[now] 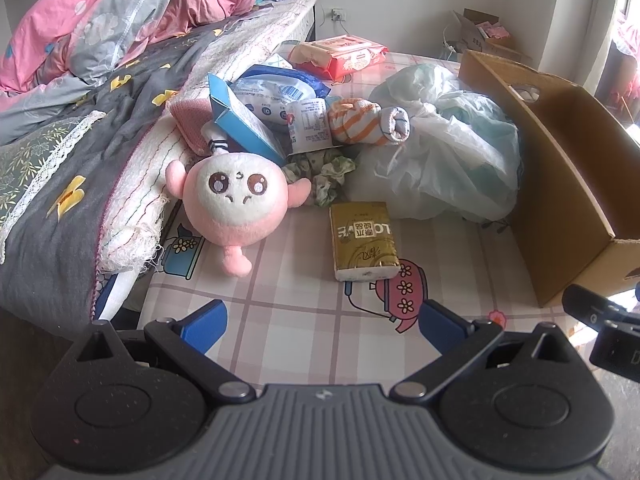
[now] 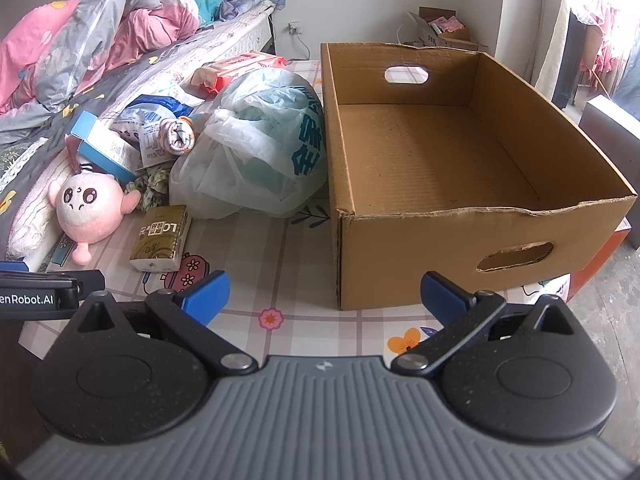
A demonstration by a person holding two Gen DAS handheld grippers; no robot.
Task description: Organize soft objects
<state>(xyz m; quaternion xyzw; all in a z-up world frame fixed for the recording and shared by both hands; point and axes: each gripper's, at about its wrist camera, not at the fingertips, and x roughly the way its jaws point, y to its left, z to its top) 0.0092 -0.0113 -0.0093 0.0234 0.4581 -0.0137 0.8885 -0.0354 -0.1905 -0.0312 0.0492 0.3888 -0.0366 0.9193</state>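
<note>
Over the checked cloth: left gripper (image 1: pixel 322 322) and right gripper (image 2: pixel 325 296), both spread apart, holding nothing.
Nearest soft things: gold tissue pack (image 1: pixel 363 240), pink plush toy (image 1: pixel 234 204), rolled socks (image 1: pixel 368 121), plastic bag (image 2: pixel 256 148), all beside the box.
Cardboard box (image 2: pixel 532 236): nothing inside.
Progress: apparently unstarted; everything remains to pack.

Daylight came in from the right, where the window (image 2: pixel 608 40) burned out to plain white — no detail held there. It lit the room softly and evenly; the cardboard box (image 2: pixel 460 168) threw only a faint shadow onto the checked cloth (image 2: pixel 280 248) beside it. The plastic bag (image 1: pixel 440 152) carried pale sheen rather than hard glare. Both views bowed strongly at their edges, corners darkening to black. Focus was sharp mid-frame — a little softer toward the rims.
</note>
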